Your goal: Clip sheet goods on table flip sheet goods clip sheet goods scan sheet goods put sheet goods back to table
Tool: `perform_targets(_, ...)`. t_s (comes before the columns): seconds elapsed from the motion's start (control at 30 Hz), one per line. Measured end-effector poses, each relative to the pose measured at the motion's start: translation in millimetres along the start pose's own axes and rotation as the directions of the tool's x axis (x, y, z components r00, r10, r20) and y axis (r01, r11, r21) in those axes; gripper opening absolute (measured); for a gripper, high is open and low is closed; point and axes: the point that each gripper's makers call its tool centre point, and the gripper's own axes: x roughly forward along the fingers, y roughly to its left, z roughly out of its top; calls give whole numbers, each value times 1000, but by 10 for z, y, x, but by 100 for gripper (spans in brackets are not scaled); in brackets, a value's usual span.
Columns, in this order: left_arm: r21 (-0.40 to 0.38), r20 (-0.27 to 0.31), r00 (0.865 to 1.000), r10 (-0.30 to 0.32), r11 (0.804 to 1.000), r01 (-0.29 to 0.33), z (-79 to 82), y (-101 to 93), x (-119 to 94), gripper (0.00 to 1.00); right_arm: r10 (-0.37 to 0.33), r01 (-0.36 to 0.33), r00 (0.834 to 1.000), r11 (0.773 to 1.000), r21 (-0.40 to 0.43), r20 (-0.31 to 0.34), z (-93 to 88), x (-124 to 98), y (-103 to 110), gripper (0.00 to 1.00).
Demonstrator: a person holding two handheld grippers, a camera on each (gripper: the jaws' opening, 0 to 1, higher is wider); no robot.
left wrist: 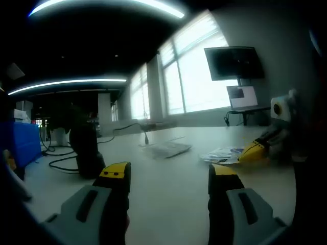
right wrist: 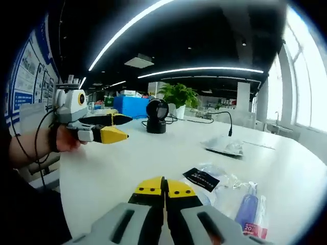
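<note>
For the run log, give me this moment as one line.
left gripper: open, empty, above table | right gripper: shut, empty | sheet goods: lying on table | scanner: untouched

Left gripper point(left wrist: 168, 176) with its 2 yellow-tipped jaws standing wide apart above a white tabletop point(left wrist: 168, 204), nothing between them. Right gripper point(left wrist: 268, 143) enters from the right, its yellow tip at a clear packet of sheet goods point(left wrist: 222, 154). A black scanner point(left wrist: 87, 150) stands at left, a keyboard point(left wrist: 166, 149) mid-table, a dark monitor point(left wrist: 235, 62) beyond.
</note>
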Motion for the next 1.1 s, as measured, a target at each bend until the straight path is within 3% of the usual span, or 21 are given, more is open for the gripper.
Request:
perform_targets(0.2, 1, 1, 1000, -1, 1000, 1, 1, -2, -1, 54, -11, 9, 1000, 992, -124, -12, -56, 12, 54, 0)
perform_targets(0.33, 1, 1, 1000, 0, 1000, 0, 3, 0, -2, 54, -15, 13, 1000, 973, -228, -9, -74, 21, 86, 0)
perform_targets(0.57, 1, 1, 1000, 0, 1000, 0, 2, 1, -2, 54, -27, 27, 1000, 942, -335, 3, -74, 28, 78, 3)
perform_targets(0.73, 0, 1, 1000, 2, 1000, -2, 3, 4, -3, 54, -40, 36, 999, 927, -374, -1, -88, 31, 40, 10)
perform_targets(0.93, 1, 2, 1000, 1, 1000, -1, 5, 3, -4, 54, -47, 42, 999, 920, -389, -2, -96, 40, 53, 8)
perform_targets(1.1, 1, 2, 1000, 1, 1000, -1, 5, 4, -6, 54, -52, 45, 999, 944, -326, -13, -131, 50, 48, 3)
